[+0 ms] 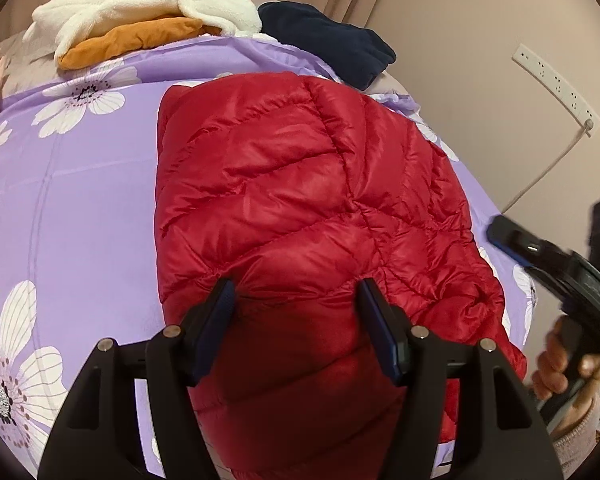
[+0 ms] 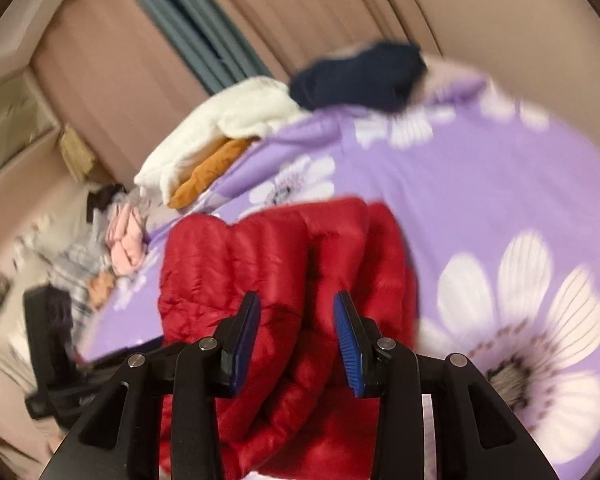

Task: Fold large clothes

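In the left wrist view the left tool (image 1: 296,300) hovers wide open, holding nothing, over the red jacket (image 1: 300,184) lying folded on the bed (image 1: 92,200), while in the right wrist view the right tool (image 2: 296,316) is likewise open and empty above it, so folding looks nearly finished.

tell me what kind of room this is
Most likely a bedroom: a purple floral bedspread covers a wide bed, folded clothes are piled at its far end, and long curtains hang behind. A red puffer jacket lies on it.
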